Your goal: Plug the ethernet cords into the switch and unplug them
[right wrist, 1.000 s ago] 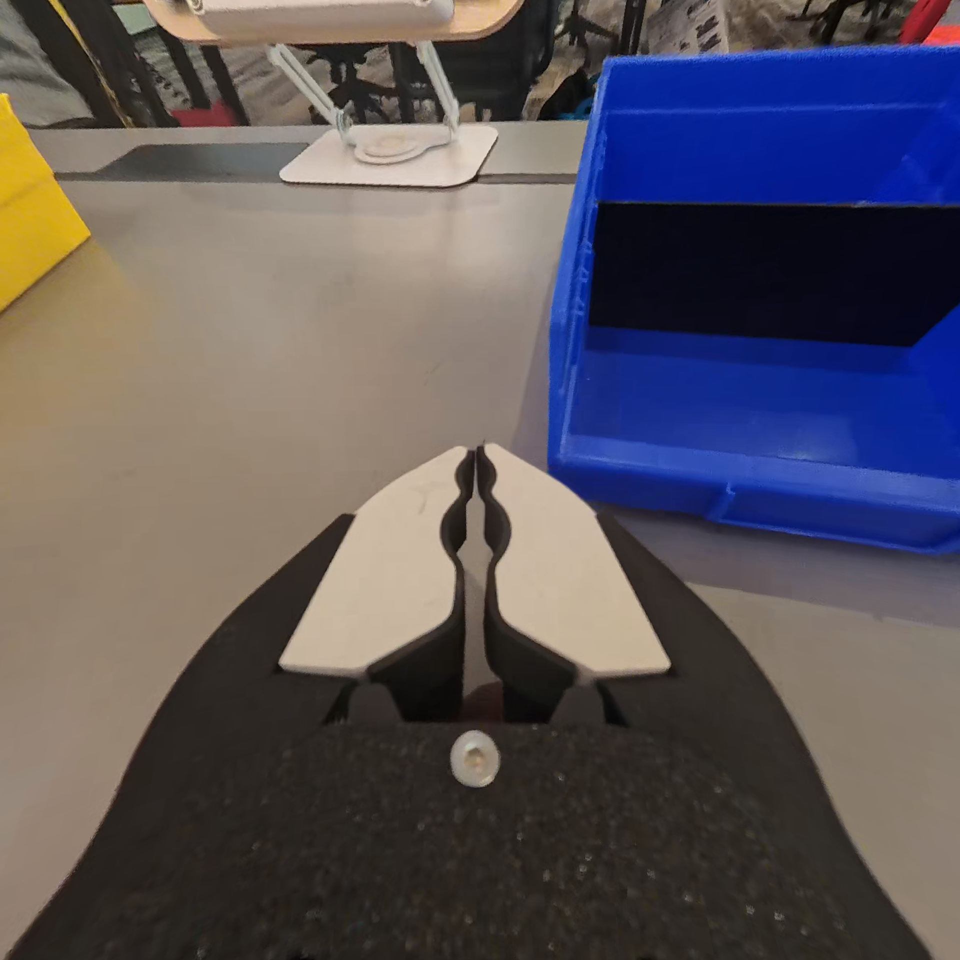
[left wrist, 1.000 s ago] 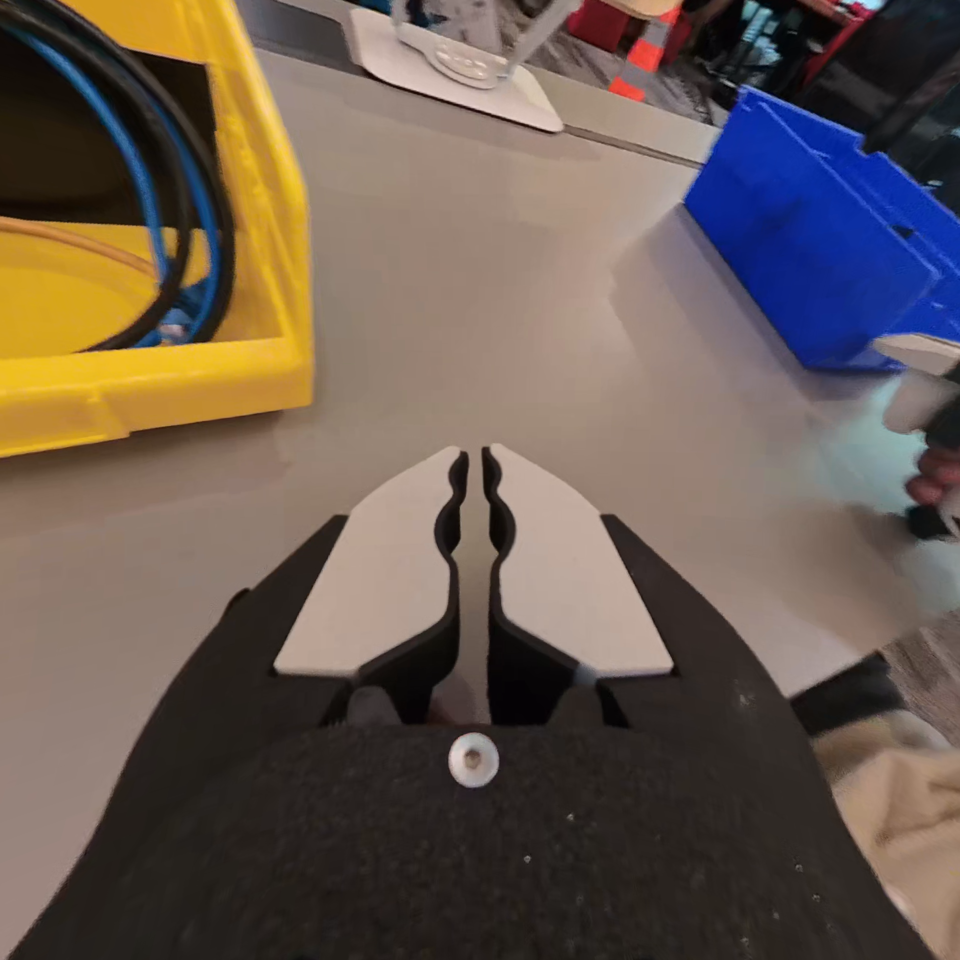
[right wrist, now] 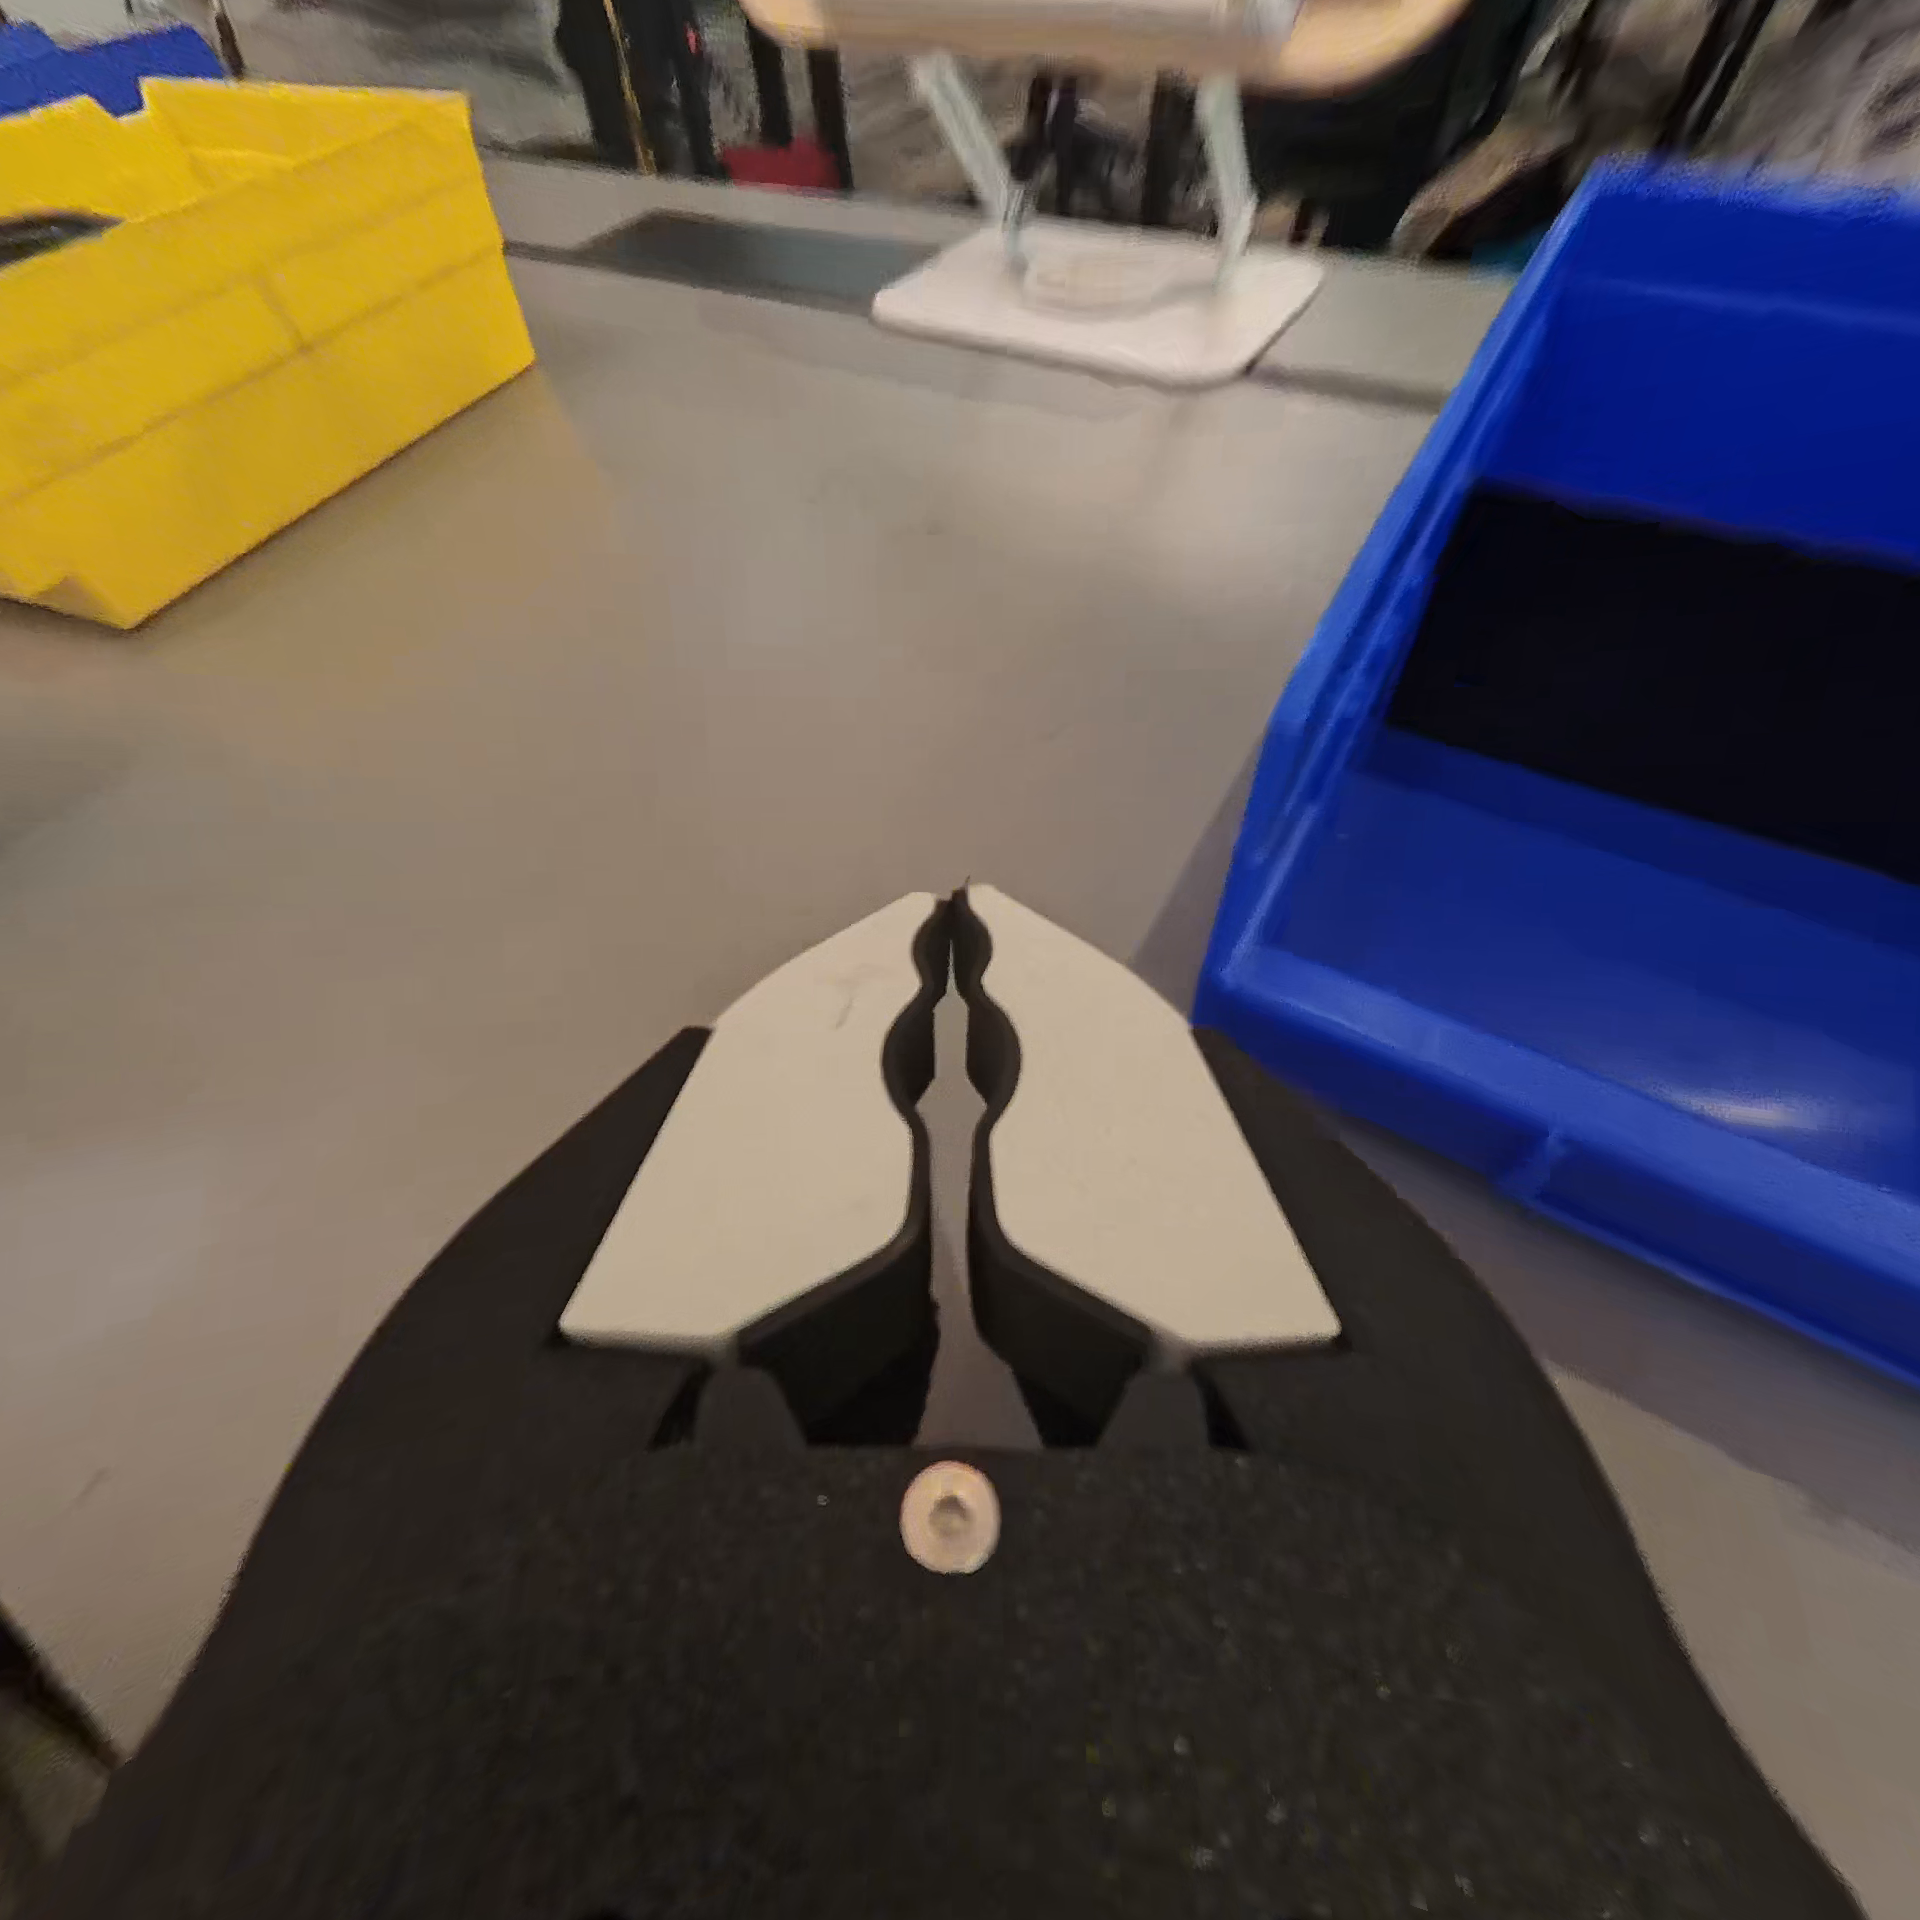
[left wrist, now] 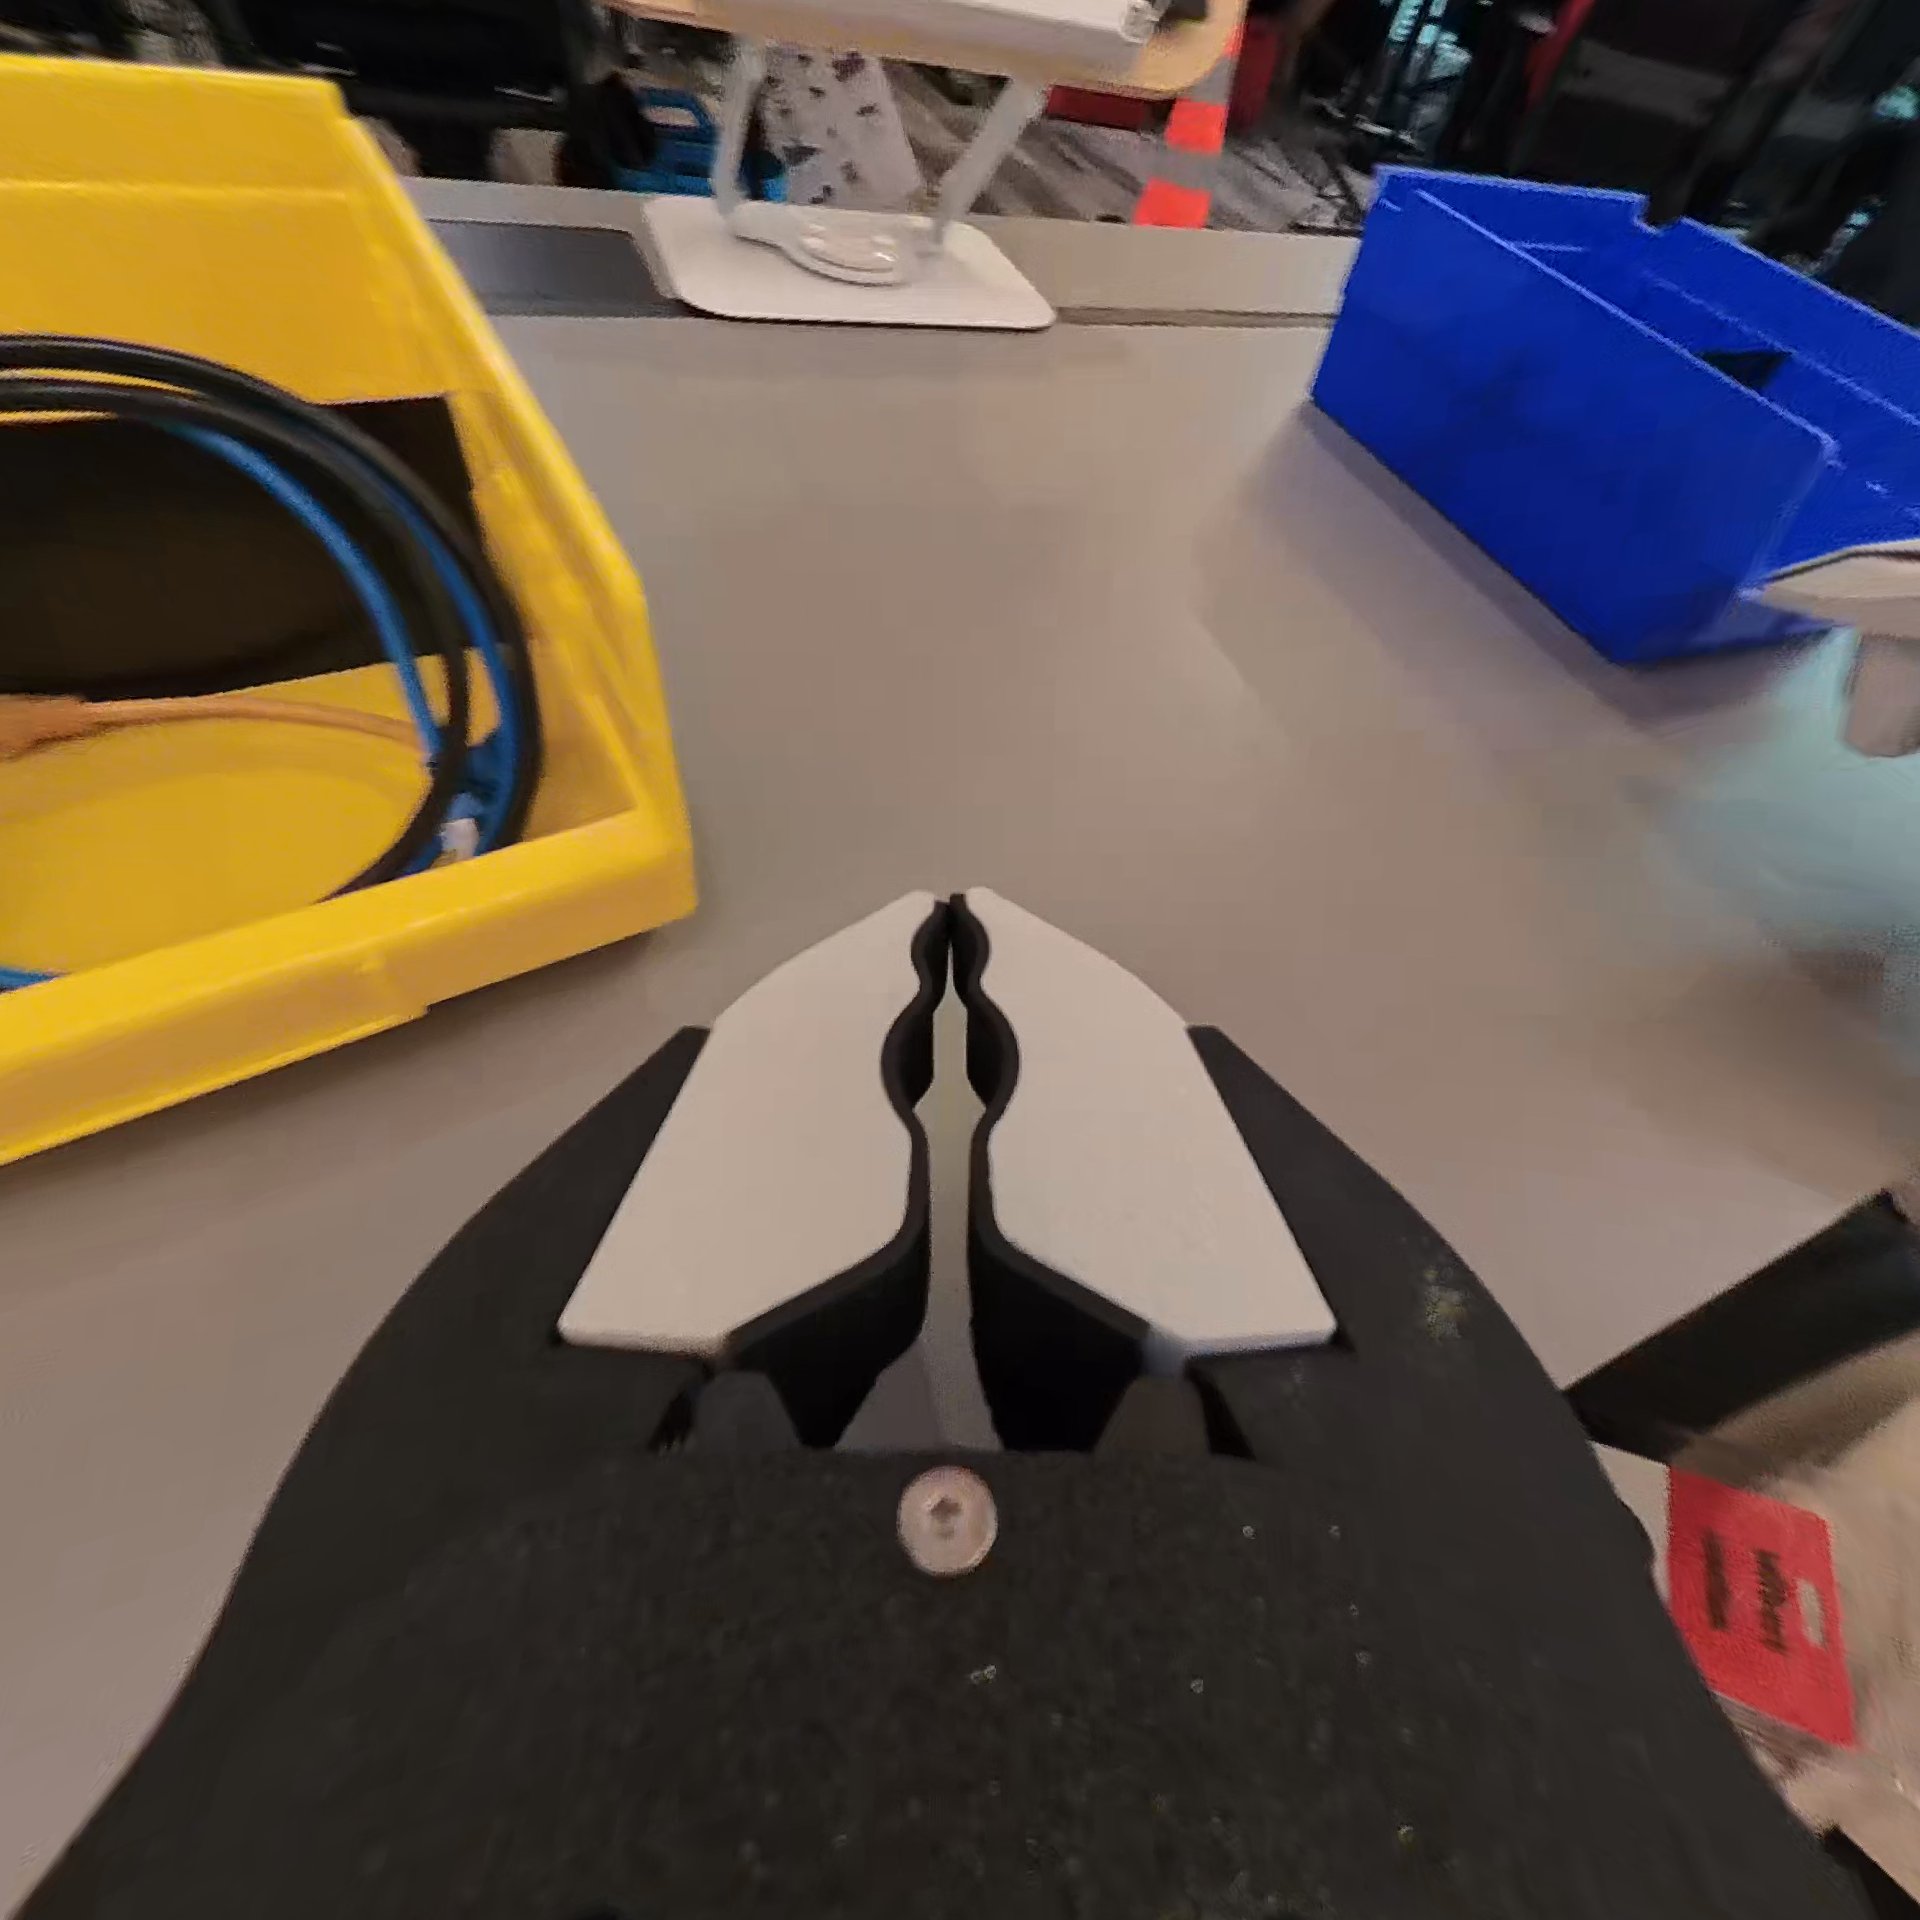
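Yellow bin (left wrist: 582, 644), at the worktop's (left wrist: 935, 623) left side: cut off by the left frame edge in the left wrist view, which alone looks into it and shows the cords (left wrist: 457, 623), black and blue loops with an orange strand, lying coiled inside. One pale plug end by the front wall is hard to make out. The right wrist view shows only the yellow bin's (right wrist: 260, 343) blurred outer wall; no switch can be made out in either view.

Left gripper (left wrist: 953, 904): clenched, tips meeting, nothing between them, above bare worktop just beside the yellow bin's front corner.

White stand (left wrist: 852, 270) at the far edge, its top cut off.

Right gripper (right wrist: 956, 899): likewise clenched and empty, near the front corner of the blue bin (right wrist: 1558, 987). Only this view shows the bin's interior, partly dark and cropped at right. In the left wrist view the blue bin (left wrist: 1558, 468) appears from outside, with a blurred pale object in front of it, unidentifiable.
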